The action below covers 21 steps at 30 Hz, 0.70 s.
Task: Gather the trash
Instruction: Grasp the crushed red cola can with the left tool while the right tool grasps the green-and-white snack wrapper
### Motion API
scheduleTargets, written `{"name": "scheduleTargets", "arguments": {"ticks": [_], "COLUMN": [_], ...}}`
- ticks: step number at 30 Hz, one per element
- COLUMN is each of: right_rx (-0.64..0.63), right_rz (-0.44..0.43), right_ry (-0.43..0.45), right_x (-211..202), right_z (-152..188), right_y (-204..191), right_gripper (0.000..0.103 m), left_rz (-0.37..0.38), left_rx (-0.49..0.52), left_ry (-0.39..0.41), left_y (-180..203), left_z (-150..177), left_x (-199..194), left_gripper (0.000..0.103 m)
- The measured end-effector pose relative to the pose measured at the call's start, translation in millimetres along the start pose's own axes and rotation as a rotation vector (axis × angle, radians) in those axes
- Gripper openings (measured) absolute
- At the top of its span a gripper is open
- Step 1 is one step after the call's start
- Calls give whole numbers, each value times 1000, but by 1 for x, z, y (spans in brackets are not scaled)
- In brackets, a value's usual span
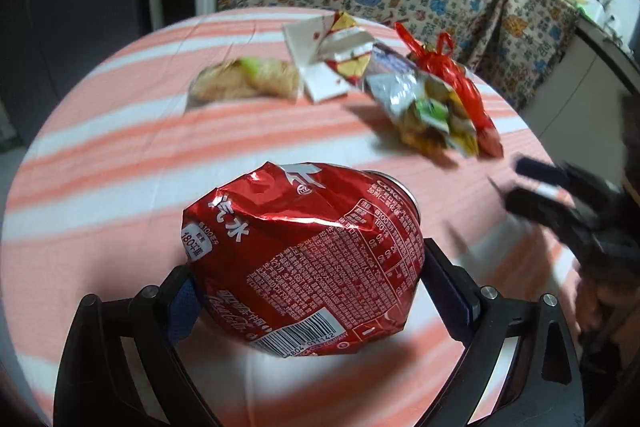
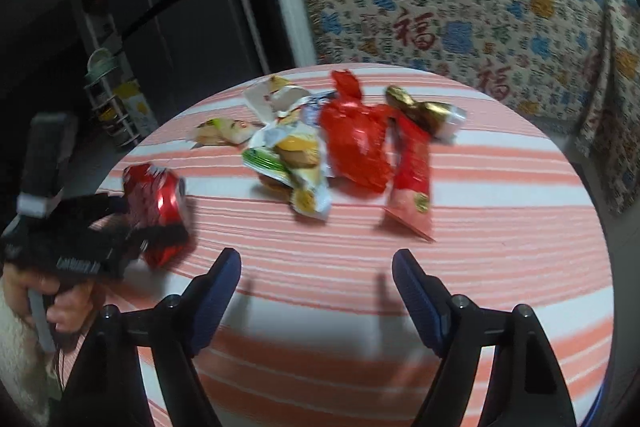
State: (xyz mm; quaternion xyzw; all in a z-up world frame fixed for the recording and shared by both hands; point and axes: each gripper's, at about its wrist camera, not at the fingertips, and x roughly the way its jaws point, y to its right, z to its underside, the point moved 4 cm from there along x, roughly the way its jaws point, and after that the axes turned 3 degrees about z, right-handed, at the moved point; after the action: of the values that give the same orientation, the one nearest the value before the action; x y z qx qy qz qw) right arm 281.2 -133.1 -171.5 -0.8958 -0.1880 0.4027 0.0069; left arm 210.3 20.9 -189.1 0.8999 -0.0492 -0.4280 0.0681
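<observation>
Crushed can (image 1: 308,259) pinched in my left tongs (image 1: 308,291); right tongs (image 2: 316,291) gape empty, wrappers (image 2: 304,163) ahead uncollected.

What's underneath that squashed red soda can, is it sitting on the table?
The crushed red can is clamped in the left gripper, with the striped tablecloth visible beneath. Whether it is lifted clear or touching the cloth is hidden by the can itself.

Two wrist views low over the striped table (image 1: 120,155), facing forward, sharing the wrapper pile (image 2: 296,163).
</observation>
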Motion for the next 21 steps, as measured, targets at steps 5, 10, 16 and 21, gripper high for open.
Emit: {"name": "scheduleTargets", "arguments": {"ticks": [5,10,16,21], "right_rx": [-82,-52,3,-46], "right_rz": [2,-26,-115,-135], "right_ry": [-67,-63,-150,-204], "right_x": [33,47,12,-14], "right_z": [-25,-37,-14,13], "right_y": [-22,-24,-26,-32], "right_gripper": [78,19,14,48], "left_rz": [24,57,117,97], "left_rx": [-18,-27,14,20], "left_ry": [9,35,15,31], "left_y": [-5,-17,-13,-18], "left_z": [1,1,11,14], "left_x": [-12,-23,-36,-38], "left_gripper": [97,96,88,94]}}
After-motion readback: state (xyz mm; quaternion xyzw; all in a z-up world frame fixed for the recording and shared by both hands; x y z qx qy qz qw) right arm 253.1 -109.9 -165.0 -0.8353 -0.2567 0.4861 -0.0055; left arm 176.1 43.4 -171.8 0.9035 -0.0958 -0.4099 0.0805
